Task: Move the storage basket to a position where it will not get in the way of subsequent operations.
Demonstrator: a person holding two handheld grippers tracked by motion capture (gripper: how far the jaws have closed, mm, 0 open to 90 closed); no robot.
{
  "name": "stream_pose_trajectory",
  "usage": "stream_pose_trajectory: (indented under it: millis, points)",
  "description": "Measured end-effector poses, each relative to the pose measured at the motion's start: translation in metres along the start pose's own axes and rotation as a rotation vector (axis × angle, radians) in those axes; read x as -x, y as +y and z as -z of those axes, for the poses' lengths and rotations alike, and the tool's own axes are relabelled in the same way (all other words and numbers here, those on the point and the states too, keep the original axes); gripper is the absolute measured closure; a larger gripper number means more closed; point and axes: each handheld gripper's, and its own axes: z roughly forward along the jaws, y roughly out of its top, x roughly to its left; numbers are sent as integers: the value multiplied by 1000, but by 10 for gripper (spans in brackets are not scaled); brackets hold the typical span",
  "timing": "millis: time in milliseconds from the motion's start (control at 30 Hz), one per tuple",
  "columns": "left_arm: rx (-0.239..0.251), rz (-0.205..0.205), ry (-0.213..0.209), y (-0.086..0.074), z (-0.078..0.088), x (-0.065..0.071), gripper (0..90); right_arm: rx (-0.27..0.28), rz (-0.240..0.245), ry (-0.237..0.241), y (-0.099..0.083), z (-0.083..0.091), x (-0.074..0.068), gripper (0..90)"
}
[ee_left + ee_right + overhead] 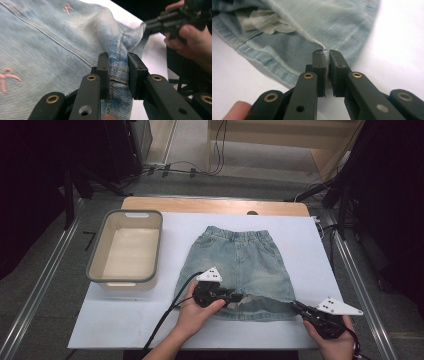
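A pair of pale blue denim shorts (235, 260) lies flat on the white table cover (125, 320), waistband away from me. My left gripper (234, 297) is at the middle of the bottom hem. In the left gripper view it (118, 57) is shut on a raised fold of denim (50, 37) along a stitched seam. My right gripper (296, 306) is at the shorts' bottom right corner. The right gripper view has it (325, 53) shut on the hem edge of the denim (324, 25), with a pale lining patch (267, 21) showing inside the leg opening.
A beige rectangular tub (152, 250) with a grey rim stands on the left of the table, apart from the shorts. Metal rails run along both table sides. The far right of the left gripper view shows the other hand with its gripper (172, 18).
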Motion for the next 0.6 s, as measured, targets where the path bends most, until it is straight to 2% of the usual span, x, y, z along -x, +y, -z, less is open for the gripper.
stream_pose_trajectory:
  millis: [67,133,200,233,267,367,433,500,533,600]
  points:
    - [-22,-8,-5,-2,-5,3,711,5,-44,-3,-2,4,4,824]
    - [-43,-17,-10,-5,-8,5,697,-6,-55,-15,-4,7,6,825]
    - [-50,-11,-49,-6,-9,5,659,-28,-75,-26,-10,8,8,827]
    - [-46,-11,-69,-6,-9,6,619,-37,-85,-30,-13,8,9,827]
    - [-41,-17,-62,-6,-8,8,554,-41,-93,-37,-15,9,10,826]
    - [-23,-37,-7,-5,1,12,345,-30,-114,-22,-18,13,16,807]
    - [-2,-31,7,-5,13,11,284,-8,-110,-6,-18,16,17,734]
    - [19,-21,26,-5,28,8,257,45,-114,16,-16,20,15,554]
    - [29,-17,39,-6,36,7,251,73,-116,16,-14,22,14,472]
    - [54,-4,66,-9,52,3,248,99,-107,-12,-10,26,10,403]
